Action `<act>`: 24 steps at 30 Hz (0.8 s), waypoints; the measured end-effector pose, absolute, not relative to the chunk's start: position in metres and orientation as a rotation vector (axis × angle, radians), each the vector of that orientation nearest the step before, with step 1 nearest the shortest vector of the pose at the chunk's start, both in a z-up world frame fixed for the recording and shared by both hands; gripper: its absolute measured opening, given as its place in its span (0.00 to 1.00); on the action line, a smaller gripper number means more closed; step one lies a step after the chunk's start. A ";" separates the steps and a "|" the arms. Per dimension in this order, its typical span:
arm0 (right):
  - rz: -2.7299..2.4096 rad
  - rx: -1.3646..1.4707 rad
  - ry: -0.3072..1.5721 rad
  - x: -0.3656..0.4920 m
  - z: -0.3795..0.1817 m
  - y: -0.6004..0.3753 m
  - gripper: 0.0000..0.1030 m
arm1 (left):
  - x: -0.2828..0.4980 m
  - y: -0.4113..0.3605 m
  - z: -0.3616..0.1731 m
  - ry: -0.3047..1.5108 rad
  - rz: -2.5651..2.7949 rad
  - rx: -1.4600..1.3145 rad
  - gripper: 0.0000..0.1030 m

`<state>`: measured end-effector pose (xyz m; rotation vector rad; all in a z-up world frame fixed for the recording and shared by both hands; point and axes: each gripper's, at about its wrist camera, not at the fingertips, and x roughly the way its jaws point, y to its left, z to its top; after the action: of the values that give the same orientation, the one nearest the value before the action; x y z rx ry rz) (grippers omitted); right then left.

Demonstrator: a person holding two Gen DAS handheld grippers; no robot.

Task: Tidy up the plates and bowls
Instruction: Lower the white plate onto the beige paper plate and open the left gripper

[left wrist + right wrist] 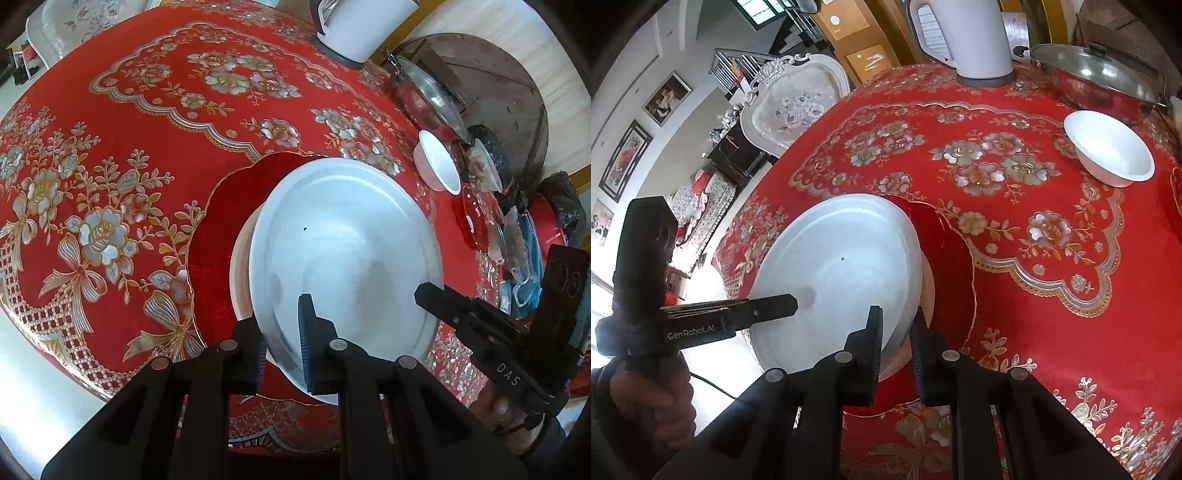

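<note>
1. White plate (343,251): large, round, glossy, with a shallow well, a broad raised rim and one tiny dark speck near its middle; tilted, lifted at one side, near the front edge of the tabletop (129,122).
2. Under it, a second pale plate (240,280), only a crescent of its rim showing, lying on a red scalloped plate (221,229) with a thin gold edge.
3. Left hand-held gripper (282,332): clamped on the white plate's near rim, one ribbed pad above the plate, the other below.
4. Right hand-held gripper (895,336): pinching the same white plate's rim from the opposite side, one finger on top, one beneath.
5. Each tool visible in the other's view, held by a hand (653,402) at the plate's far side.
6. White bowl (1110,147): small, plain, deep, upright and empty, well apart from the plates, toward the far right edge of the tabletop.
7. Just beyond the bowl, a steel pot with a glass lid (1097,74); near the far edge, a white kettle (967,37).
8. Red cloth with gold and silver flowers covering the whole tabletop.
9. Right edge in the left view: a red glass dish (474,218) and dark bags, contents unclear.
</note>
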<state>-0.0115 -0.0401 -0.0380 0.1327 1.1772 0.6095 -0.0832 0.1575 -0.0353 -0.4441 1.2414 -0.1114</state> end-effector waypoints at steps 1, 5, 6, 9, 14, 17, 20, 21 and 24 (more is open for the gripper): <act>0.610 0.133 1.178 -0.012 -0.038 -0.040 0.15 | -0.083 0.158 -0.036 1.241 -0.110 -0.445 0.11; 0.609 0.121 1.173 -0.012 -0.038 -0.037 0.15 | -0.082 0.159 -0.037 1.239 -0.109 -0.442 0.11; 0.609 0.120 1.173 -0.012 -0.038 -0.037 0.15 | -0.081 0.159 -0.037 1.239 -0.109 -0.441 0.11; 0.609 0.121 1.184 -0.012 -0.040 -0.036 0.15 | -0.081 0.161 -0.039 1.243 -0.104 -0.447 0.11; 0.604 0.113 1.190 -0.014 -0.044 -0.034 0.16 | -0.078 0.162 -0.043 1.248 -0.100 -0.433 0.11; 0.599 0.115 1.195 -0.014 -0.046 -0.033 0.16 | -0.078 0.162 -0.044 1.249 -0.103 -0.428 0.11; 0.596 0.112 1.198 -0.014 -0.048 -0.033 0.16 | -0.077 0.161 -0.044 1.250 -0.104 -0.415 0.11; 0.595 0.113 1.198 -0.013 -0.049 -0.033 0.16 | -0.077 0.160 -0.045 1.250 -0.102 -0.411 0.11; 0.595 0.111 1.202 -0.013 -0.051 -0.033 0.17 | -0.077 0.159 -0.044 1.249 -0.093 -0.391 0.11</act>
<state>-0.0129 -0.0331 -0.0508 0.1112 1.2023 0.5954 -0.0769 0.1591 -0.0444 -0.3912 1.2491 -0.0925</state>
